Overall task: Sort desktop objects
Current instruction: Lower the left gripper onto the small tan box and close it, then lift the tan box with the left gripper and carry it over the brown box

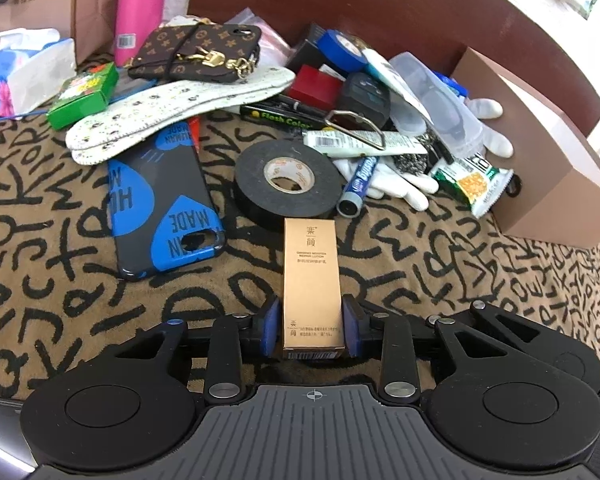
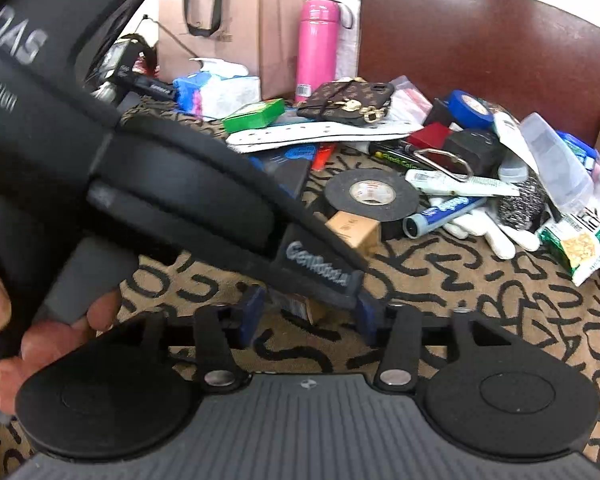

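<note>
My left gripper (image 1: 313,330) is shut on the near end of a slim gold carton (image 1: 310,280), which points away toward a black tape roll (image 1: 288,178). The carton's far end also shows in the right wrist view (image 2: 354,229), under the left gripper's black body (image 2: 160,184), which crosses that view from upper left. My right gripper (image 2: 309,314) is open and holds nothing, just behind the left gripper. A blue-and-black phone case (image 1: 164,208) lies left of the carton.
A heap at the back holds white insoles (image 1: 180,108), a monogram phone wallet (image 1: 198,52), blue tape (image 1: 340,50), a blue marker (image 1: 358,184), white gloves (image 1: 404,184) and a snack bar (image 1: 476,186). A brown box (image 1: 540,152) stands right. Tissues (image 1: 24,76), a green box (image 1: 84,94), a pink bottle (image 1: 140,8) stand left.
</note>
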Action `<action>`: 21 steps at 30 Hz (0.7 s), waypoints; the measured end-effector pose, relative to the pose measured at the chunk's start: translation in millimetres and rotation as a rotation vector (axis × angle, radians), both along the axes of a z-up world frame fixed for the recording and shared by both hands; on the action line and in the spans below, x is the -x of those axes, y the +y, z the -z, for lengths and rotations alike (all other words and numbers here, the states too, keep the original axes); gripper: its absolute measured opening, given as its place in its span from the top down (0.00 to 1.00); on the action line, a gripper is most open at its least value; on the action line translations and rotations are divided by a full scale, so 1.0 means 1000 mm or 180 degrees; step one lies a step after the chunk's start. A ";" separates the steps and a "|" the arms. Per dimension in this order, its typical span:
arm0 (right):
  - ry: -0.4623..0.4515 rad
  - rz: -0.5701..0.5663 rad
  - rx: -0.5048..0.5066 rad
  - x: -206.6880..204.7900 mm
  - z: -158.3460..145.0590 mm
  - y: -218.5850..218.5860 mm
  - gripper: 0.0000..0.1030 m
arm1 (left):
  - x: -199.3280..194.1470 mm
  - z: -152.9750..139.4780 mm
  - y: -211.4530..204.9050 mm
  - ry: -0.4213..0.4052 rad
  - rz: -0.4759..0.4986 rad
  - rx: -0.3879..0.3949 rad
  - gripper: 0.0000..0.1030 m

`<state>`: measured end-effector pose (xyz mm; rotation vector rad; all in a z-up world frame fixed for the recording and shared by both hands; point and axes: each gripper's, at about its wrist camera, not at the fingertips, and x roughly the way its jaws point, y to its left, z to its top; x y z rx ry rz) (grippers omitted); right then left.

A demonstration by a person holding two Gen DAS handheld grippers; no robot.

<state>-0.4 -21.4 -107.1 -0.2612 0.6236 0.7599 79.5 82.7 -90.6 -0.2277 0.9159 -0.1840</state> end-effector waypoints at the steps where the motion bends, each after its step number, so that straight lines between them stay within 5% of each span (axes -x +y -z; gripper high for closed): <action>1: -0.0006 -0.0001 0.0005 0.001 0.001 0.000 0.36 | 0.000 0.000 -0.002 -0.0001 0.0022 -0.0036 0.57; 6: -0.0038 0.0096 0.0002 -0.006 0.006 -0.003 0.40 | -0.001 0.002 -0.004 0.0035 0.0102 0.0106 0.54; 21: -0.0233 0.0347 -0.0086 0.000 -0.016 -0.048 0.46 | 0.012 -0.027 -0.060 -0.0227 0.0290 -0.0077 0.62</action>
